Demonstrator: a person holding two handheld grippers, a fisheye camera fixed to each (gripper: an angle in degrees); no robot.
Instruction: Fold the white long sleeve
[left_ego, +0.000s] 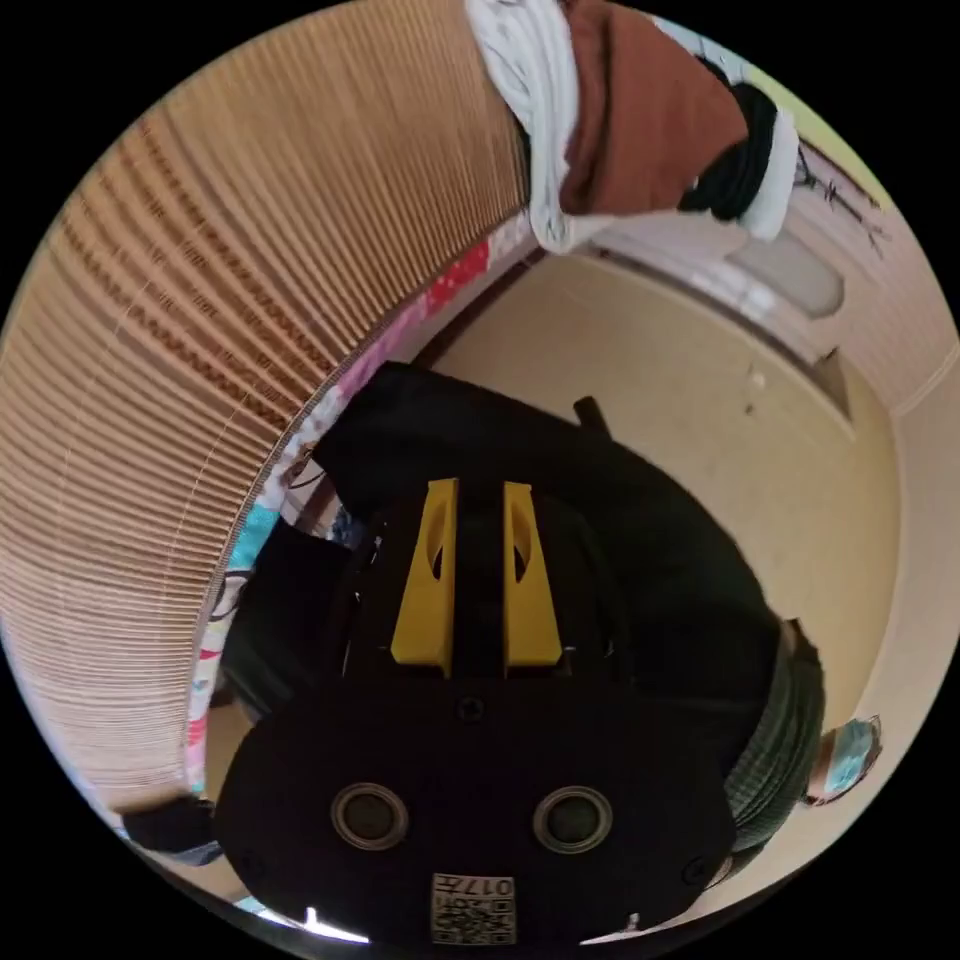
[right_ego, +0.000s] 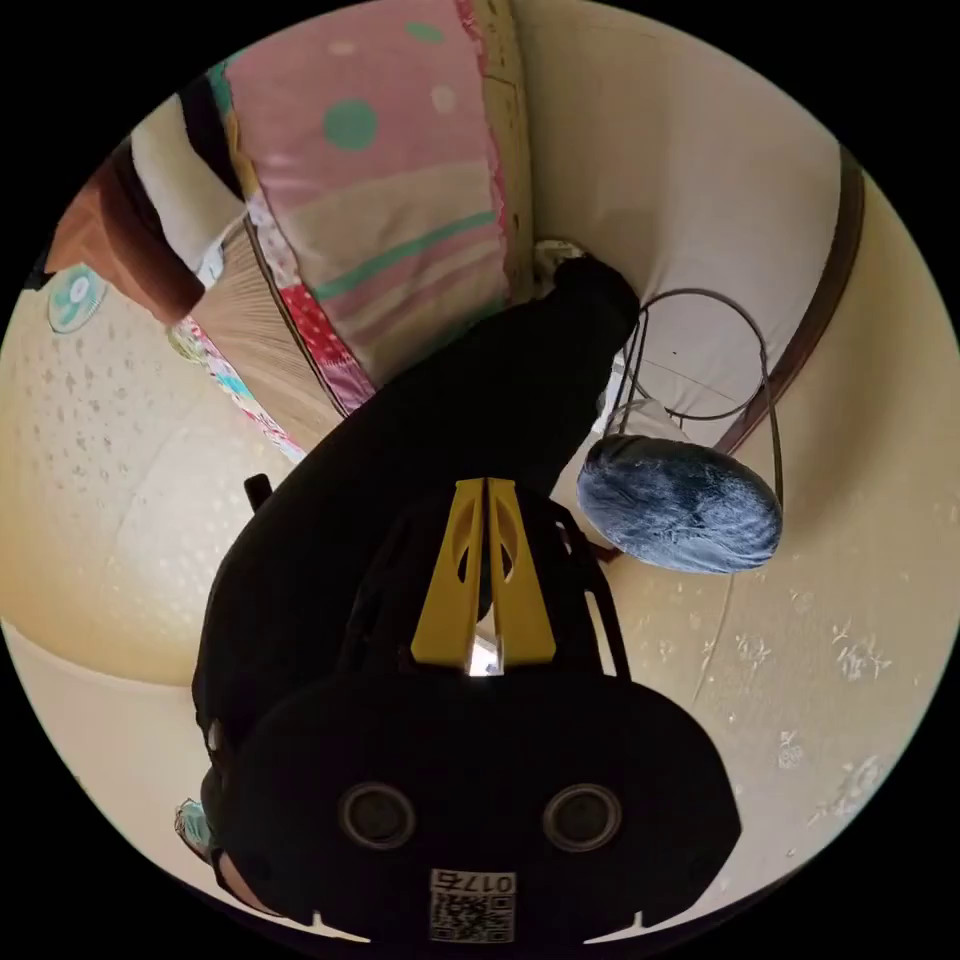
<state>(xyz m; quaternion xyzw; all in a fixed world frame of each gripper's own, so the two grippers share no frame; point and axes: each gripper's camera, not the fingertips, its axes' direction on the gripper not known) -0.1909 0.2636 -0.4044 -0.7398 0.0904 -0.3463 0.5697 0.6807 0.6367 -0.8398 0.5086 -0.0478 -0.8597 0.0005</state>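
Note:
A white garment lies bunched at the top of the left gripper view, in a pile with a brown cloth and a black one. My left gripper holds its yellow jaws a narrow gap apart with nothing between them, well away from the pile and in front of a person's dark sleeve. In the right gripper view my right gripper has its jaws meeting at the tips, empty, over the same dark clothing. The brown cloth and a white cloth lie far off at the upper left.
A woven straw mat with a patchwork border spreads to the left. A pink quilt lies beyond the mat. A dark fuzzy bundle sits by a wire frame. Cream flooring surrounds them.

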